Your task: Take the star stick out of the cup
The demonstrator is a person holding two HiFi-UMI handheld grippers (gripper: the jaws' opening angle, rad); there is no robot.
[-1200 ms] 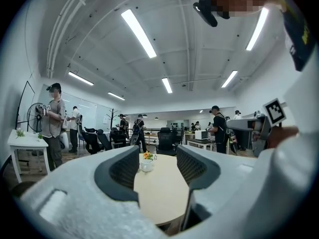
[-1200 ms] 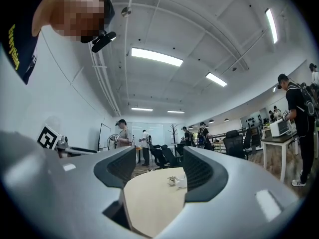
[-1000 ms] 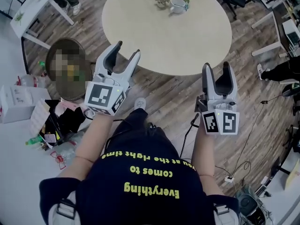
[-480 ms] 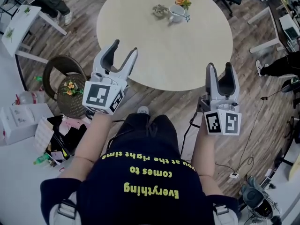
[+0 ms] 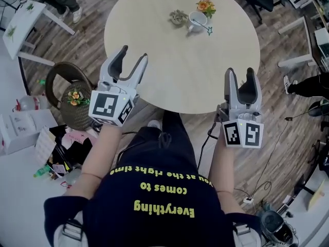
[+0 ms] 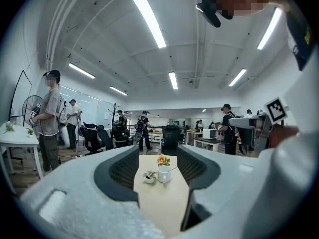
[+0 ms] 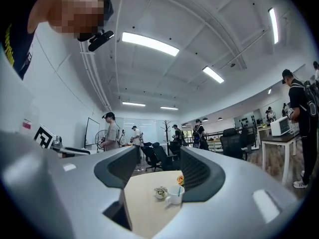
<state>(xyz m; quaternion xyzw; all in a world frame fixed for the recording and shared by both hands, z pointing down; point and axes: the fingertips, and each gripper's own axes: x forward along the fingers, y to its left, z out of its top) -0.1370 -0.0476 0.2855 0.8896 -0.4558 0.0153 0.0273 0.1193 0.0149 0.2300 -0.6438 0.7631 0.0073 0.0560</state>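
Note:
A white cup [image 5: 196, 20] stands at the far side of the round beige table [image 5: 169, 71], with a thin stick ending in a small star [image 5: 209, 32] leaning out of it to the right. Both grippers hover level over the table's near edge, well short of the cup. My left gripper [image 5: 132, 55] is open and empty; its view frames the cup [image 6: 164, 174] between the jaws. My right gripper [image 5: 238, 73] is also open with nothing in it, and its view shows the cup [image 7: 175, 195] and stick [image 7: 179, 189] ahead.
A small plant pot [image 5: 178, 17] and an orange flower [image 5: 205, 5] stand close to the cup. A wicker chair [image 5: 76, 101] holding a flower pot is left of the table, with floor clutter [image 5: 51, 148] near it. A white side table [image 5: 25, 14] stands far left. People stand in the background.
Both grippers have moved forward from the floor side to over the table's near edge. Their jaws stay as wide as before, and the cup has not moved.

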